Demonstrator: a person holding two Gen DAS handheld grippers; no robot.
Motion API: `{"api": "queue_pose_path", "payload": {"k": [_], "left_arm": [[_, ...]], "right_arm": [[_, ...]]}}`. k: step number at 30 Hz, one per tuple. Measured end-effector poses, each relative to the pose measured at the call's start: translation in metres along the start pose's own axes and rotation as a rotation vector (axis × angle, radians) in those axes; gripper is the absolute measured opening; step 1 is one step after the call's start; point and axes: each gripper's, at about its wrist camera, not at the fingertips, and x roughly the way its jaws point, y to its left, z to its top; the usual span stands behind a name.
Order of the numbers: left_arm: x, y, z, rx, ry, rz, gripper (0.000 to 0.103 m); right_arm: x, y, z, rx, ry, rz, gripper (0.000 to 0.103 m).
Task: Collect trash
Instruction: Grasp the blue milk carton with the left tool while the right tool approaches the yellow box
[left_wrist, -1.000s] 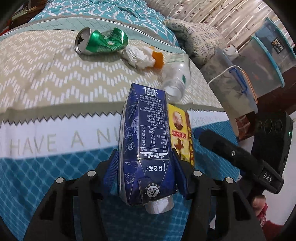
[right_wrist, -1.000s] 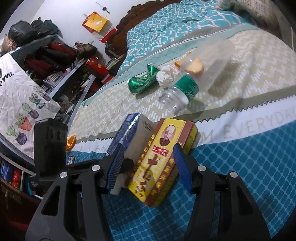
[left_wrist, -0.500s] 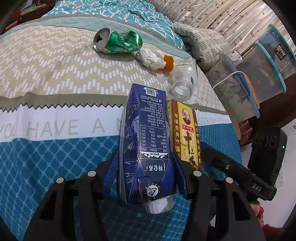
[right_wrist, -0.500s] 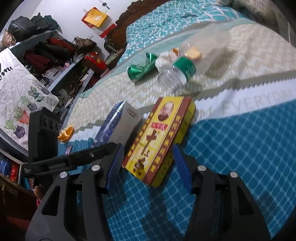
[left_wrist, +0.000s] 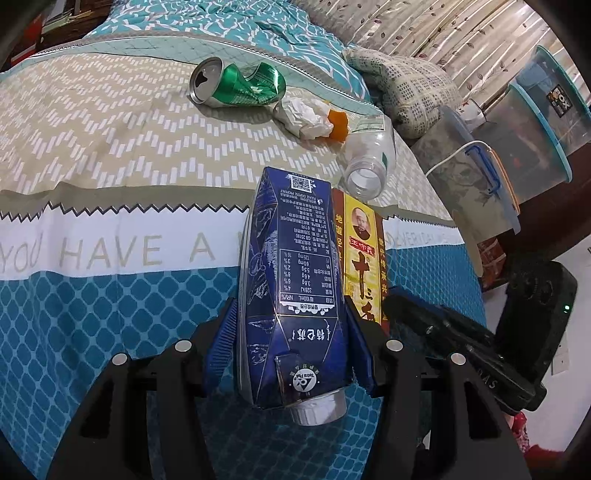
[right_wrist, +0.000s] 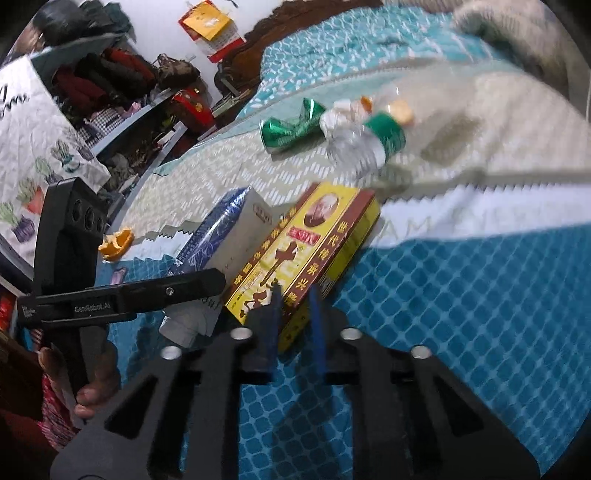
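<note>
Left wrist view
Left gripper (left_wrist: 291, 339): clamped on the blue milk carton (left_wrist: 291, 280), pads pressed to both its sides, cap end nearest the camera.
Yellow box (left_wrist: 364, 254): seen lying on the bed (left_wrist: 110, 295), touching the carton's right side.
Crushed green can (left_wrist: 238, 86): lying on its side on the beige chevron band, further up the bed.
Crumpled tissue (left_wrist: 304, 116): just beside the can, with orange peel (left_wrist: 339, 125) against it.
Clear bottle (left_wrist: 369, 158): on its side, open mouth turned toward the camera, just beyond the box.
Storage bins (left_wrist: 517, 122): stacked past the bed's right edge.

Right wrist view
Right gripper (right_wrist: 293, 295): jaws just drawn nearly together, set at the near end of the yellow box (right_wrist: 306, 247); whether that corner is pinched cannot be told.
Blue milk carton (right_wrist: 221, 229): held alongside the box on its left, in the other gripper.
Hand (right_wrist: 92, 384): wrapped on that gripper's handle, lower left.
Can (right_wrist: 291, 125), bottle (right_wrist: 369, 140): blurred, well beyond.
</note>
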Motion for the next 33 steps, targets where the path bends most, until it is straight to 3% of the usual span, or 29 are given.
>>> {"api": "queue_pose_path", "payload": {"k": [6,12,13,14,15,16,33], "left_arm": [[0.0,-0.001,-0.001,0.001,0.0,0.0,0.053],[-0.001,-0.002,-0.001,0.005,-0.001,0.009,0.054],[-0.001,-0.002,-0.001,0.005,-0.001,0.009,0.054],[-0.001,-0.002,-0.001,0.006,-0.001,0.009,0.054],[-0.001,-0.002,-0.001,0.006,-0.001,0.008,0.054],[-0.001,-0.002,-0.001,0.006,0.0,0.008,0.054],[-0.004,0.002,-0.002,0.011,-0.008,-0.011,0.054]], "right_arm": [[-0.016,0.004,0.004,-0.092,-0.06,-0.102,0.013],[-0.02,-0.018,0.006,0.046,-0.044,-0.019,0.018],[-0.019,-0.021,0.006,0.07,-0.04,-0.001,0.03],[-0.019,-0.024,0.006,0.098,-0.04,0.016,0.059],[-0.021,-0.027,0.005,0.13,-0.055,0.035,0.075],[-0.025,-0.029,0.004,0.155,-0.085,0.055,0.083],[0.019,-0.012,0.011,0.143,0.035,0.06,0.077]]}}
